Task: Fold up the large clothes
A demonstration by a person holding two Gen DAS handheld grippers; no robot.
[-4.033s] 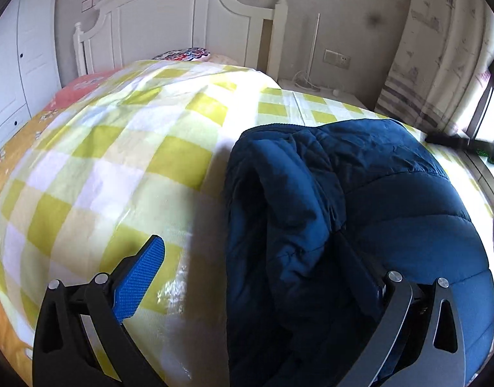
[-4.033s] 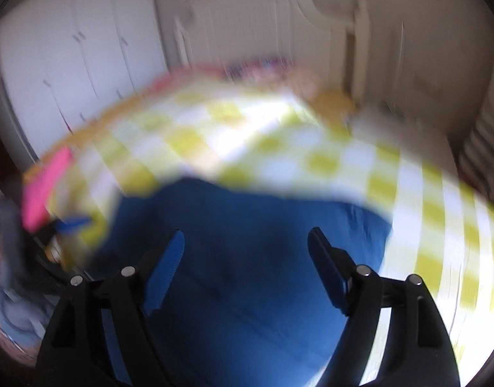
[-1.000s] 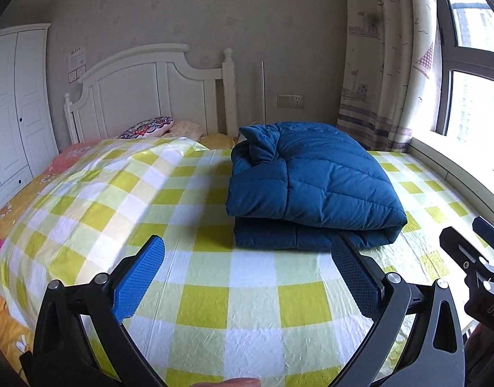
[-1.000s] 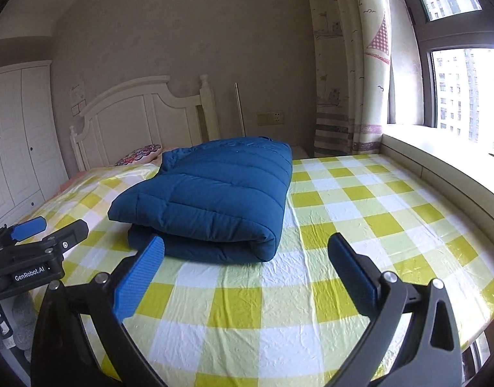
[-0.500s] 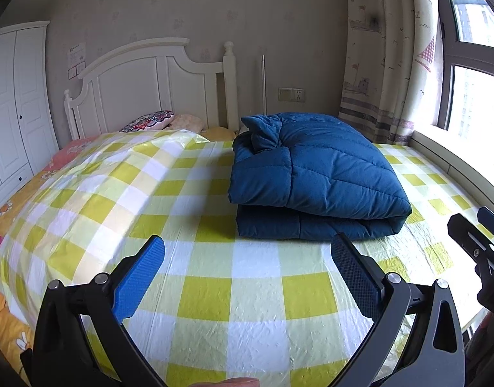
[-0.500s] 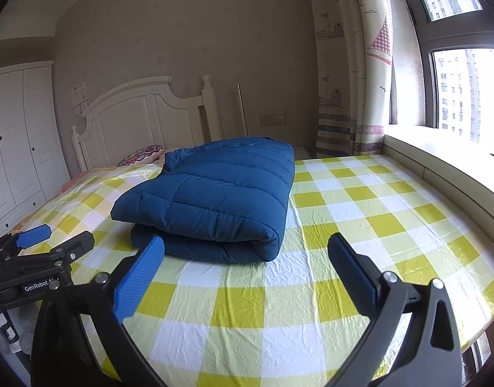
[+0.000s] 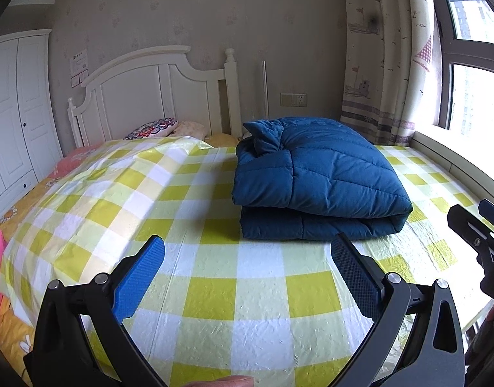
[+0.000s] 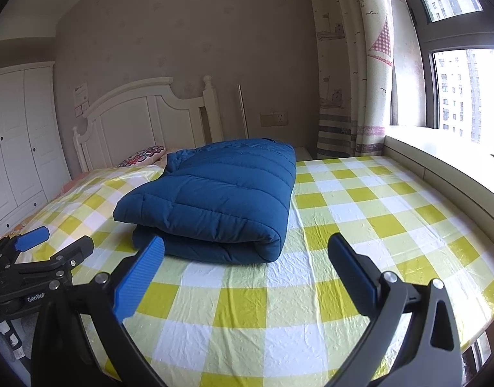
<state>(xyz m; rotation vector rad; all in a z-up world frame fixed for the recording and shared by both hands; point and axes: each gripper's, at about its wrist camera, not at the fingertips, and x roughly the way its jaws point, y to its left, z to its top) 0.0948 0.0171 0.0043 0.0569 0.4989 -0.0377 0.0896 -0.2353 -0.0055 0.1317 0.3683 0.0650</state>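
Jacket (image 7: 317,180) lies folded on the bed, well ahead of both grippers and touching neither. Left gripper (image 7: 247,277) hovers over the checked sheet (image 7: 259,293) with its blue-padded fingers (image 7: 140,277) spread wide and nothing between them. Right gripper (image 8: 245,274) is likewise wide apart and empty, above the sheet's near edge; in its view the left gripper shows low at the left. The jacket is a thick quilted blue bundle, doubled over with the fold toward the window (image 8: 466,90) side. Behind it stand a white headboard (image 7: 156,96), a patterned pillow (image 7: 151,127), and a curtain (image 7: 385,54). A white wardrobe (image 8: 17,142) stands at the left.
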